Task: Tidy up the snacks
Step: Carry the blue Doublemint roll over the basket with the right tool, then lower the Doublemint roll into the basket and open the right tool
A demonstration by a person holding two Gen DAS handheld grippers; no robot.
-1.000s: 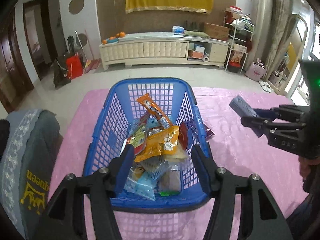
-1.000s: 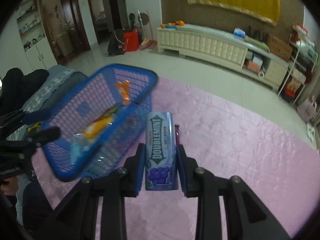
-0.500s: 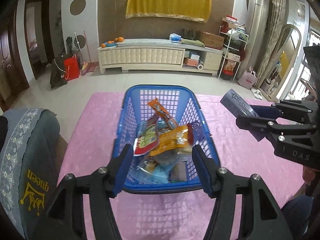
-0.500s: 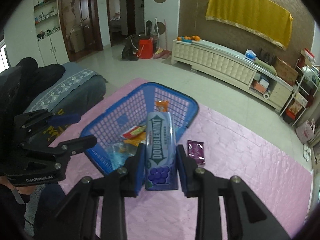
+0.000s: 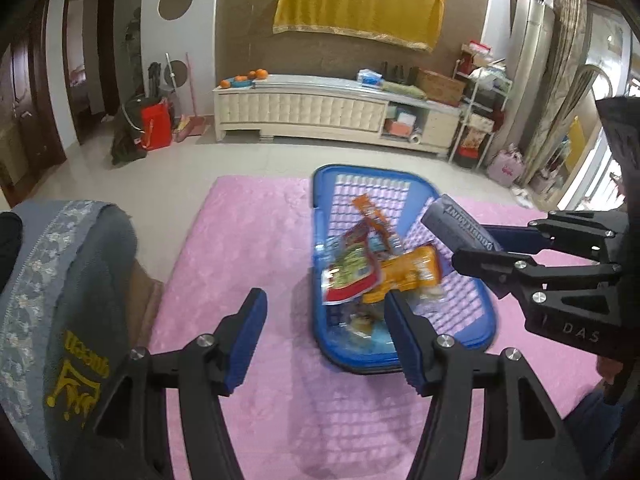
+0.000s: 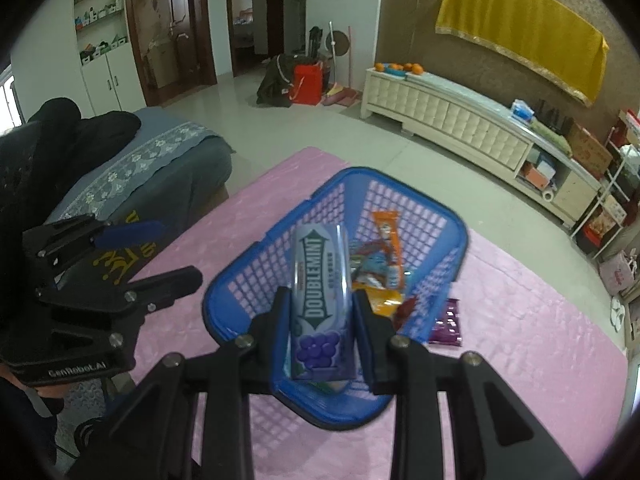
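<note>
A blue plastic basket [image 5: 452,308] [image 6: 240,280] holding several snack packets [image 5: 404,276] sits on the pink tablecloth [image 5: 248,248]. My right gripper [image 6: 320,298] is shut on a purple Doublemint gum box [image 6: 316,276], which hangs over the basket's near end. In the left wrist view the same box [image 5: 452,222] sticks out of the right gripper [image 5: 466,246] above the basket's right rim. My left gripper [image 5: 326,340] stands open with nothing in it, above the cloth at the basket's left wall, and in the right wrist view the left gripper [image 6: 160,256] is to the left of the basket.
A small purple packet [image 6: 446,322] lies on the cloth just right of the basket. A grey seat with a lace cover [image 5: 60,280] [image 6: 152,160] stands against the table's left edge. Bare pink cloth spreads left of and in front of the basket.
The right gripper has carried the gum box leftward, from beside the basket to over it. The left gripper has drifted left, so the basket now sits right of its centre.
</note>
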